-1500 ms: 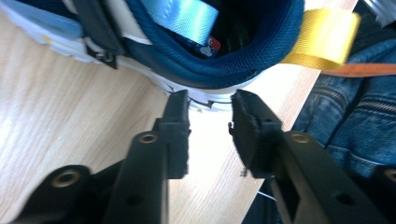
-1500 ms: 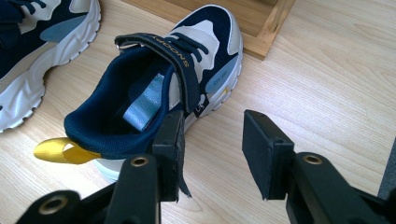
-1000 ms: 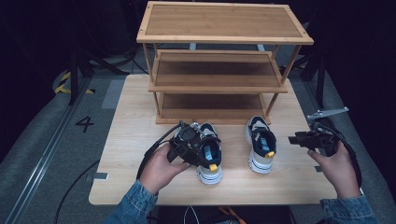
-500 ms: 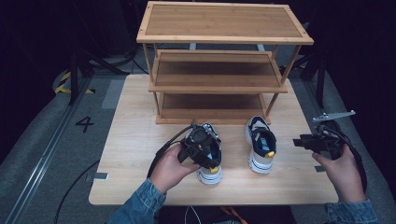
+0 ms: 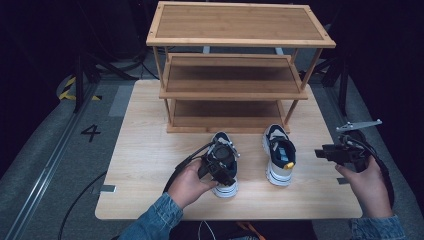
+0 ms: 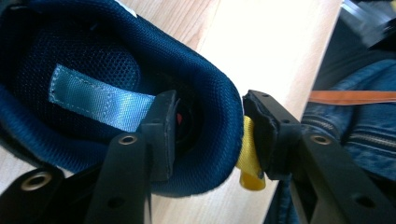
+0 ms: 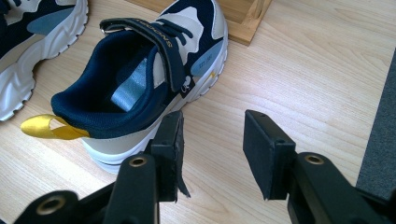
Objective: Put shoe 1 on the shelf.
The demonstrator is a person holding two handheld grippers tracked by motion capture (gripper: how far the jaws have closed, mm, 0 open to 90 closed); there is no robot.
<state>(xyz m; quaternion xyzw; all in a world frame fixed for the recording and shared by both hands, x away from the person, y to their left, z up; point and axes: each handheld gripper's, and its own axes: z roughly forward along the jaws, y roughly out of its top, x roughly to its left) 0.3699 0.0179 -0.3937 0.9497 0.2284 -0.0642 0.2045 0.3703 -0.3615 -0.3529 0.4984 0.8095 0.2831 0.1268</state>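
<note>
Two navy, white and light-blue sneakers stand on the wooden table [image 5: 145,150] in front of the shoe rack. My left gripper [image 5: 220,165] [image 6: 210,126] straddles the heel collar of the left sneaker [image 5: 226,189] [image 6: 93,65]. One jaw is inside the shoe and the other is outside against the yellow pull loop [image 6: 247,158]. Its jaws have just been closing, and a small gap still shows at the inner pad. My right gripper [image 5: 320,152] [image 7: 212,140] hangs open over bare table, just right of the right sneaker [image 5: 280,157] [image 7: 140,79], holding nothing.
A three-tier wooden shoe rack [image 5: 235,95] stands at the back of the table, its shelves bare. Dark floor and cables surround the table. The table's near edge lies just below both hands.
My left hand has moved right and down onto the left sneaker's heel, and its jaws have narrowed around the collar. The right hand has barely shifted.
</note>
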